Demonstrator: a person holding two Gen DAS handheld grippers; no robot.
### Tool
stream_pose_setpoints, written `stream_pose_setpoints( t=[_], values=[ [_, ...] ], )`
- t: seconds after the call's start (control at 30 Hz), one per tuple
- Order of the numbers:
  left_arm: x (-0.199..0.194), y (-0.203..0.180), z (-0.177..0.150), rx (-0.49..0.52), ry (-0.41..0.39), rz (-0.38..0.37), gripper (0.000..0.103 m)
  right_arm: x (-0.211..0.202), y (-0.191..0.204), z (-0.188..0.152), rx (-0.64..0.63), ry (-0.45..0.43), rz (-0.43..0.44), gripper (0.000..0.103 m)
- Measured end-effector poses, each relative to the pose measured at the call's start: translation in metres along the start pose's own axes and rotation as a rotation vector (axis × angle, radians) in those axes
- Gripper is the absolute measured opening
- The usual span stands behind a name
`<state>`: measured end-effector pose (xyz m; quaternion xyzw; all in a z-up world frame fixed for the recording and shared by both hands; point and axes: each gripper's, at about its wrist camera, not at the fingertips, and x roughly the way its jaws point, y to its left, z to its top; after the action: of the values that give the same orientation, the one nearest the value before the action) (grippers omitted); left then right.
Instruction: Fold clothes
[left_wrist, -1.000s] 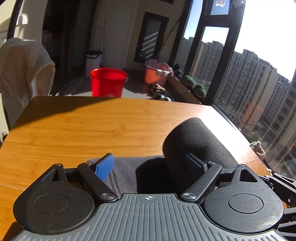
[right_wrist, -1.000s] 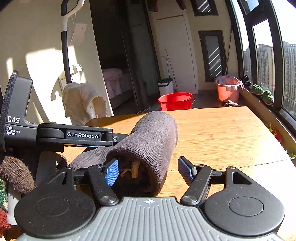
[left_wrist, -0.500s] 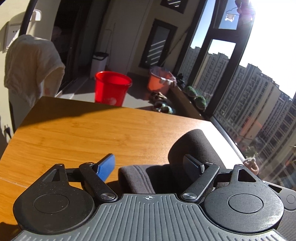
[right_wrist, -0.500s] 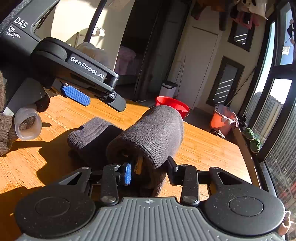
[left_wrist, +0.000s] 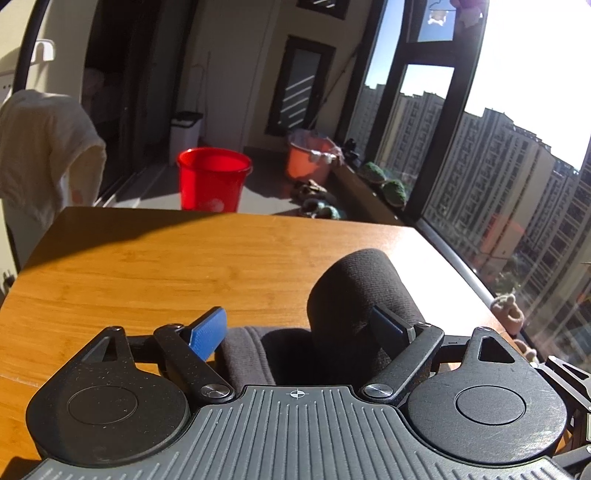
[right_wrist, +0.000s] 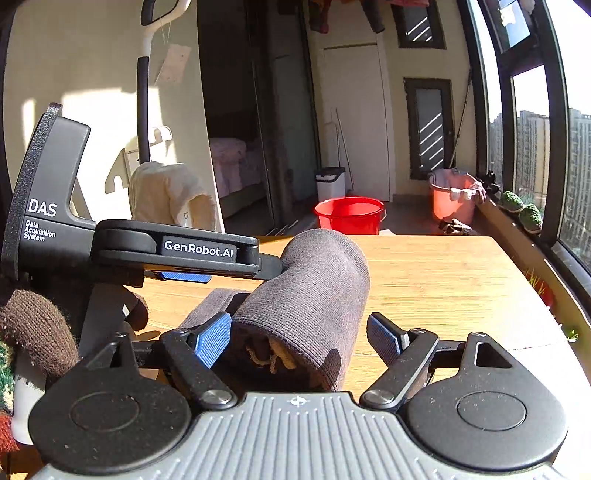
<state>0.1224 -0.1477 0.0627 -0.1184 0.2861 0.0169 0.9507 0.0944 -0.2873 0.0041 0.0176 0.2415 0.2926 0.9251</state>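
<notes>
A dark grey knit garment (right_wrist: 314, 288) lies rolled into a thick tube on the wooden table (right_wrist: 443, 288), with a flat folded part (right_wrist: 214, 302) trailing to its left. My right gripper (right_wrist: 298, 338) is open around the tube's near end; the left pad sits beside it and the right pad stands clear. In the left wrist view the same roll (left_wrist: 365, 288) rests against the right finger of my open left gripper (left_wrist: 297, 330), and the flat part (left_wrist: 243, 350) lies between the fingers. The left tool's black body (right_wrist: 199, 251) reaches in from the left, held by a brown gloved hand (right_wrist: 33, 332).
Beyond the table's far edge stand a red bucket (left_wrist: 214, 177), an orange basin (left_wrist: 310, 158) and a white bin (left_wrist: 186, 129). A cream cloth (left_wrist: 44, 147) hangs at the left. Tall windows (left_wrist: 480, 166) run along the table's right side. Bare wood (left_wrist: 166, 266) spreads ahead.
My right gripper, squeezed on the roll's end half a second ago, has opened wide and levelled out. The left gripper has stayed open beside the roll.
</notes>
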Motion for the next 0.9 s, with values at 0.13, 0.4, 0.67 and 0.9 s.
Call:
stream_pose_setpoints(
  t=[0.13,0.4,0.67,0.9],
  values=[
    [-0.002,0.006,-0.002,-0.004,-0.002,0.011,0.09,0.021,0.001,-0.008,0.044,0.041,-0.02,0.081],
    [-0.001,0.029,-0.005,-0.083,0.001,0.005,0.086,0.019,0.014,0.005,-0.262,0.019,-0.082,0.049],
    [-0.04,0.064,0.012,-0.212,-0.076,-0.006,0.088,0.013,0.085,-0.051,-1.155,-0.07,-0.158,0.048],
    [-0.034,0.026,-0.016,-0.05,-0.036,0.005,0.096,0.005,0.088,-0.062,-1.137,-0.062,-0.122,0.057]
  ],
)
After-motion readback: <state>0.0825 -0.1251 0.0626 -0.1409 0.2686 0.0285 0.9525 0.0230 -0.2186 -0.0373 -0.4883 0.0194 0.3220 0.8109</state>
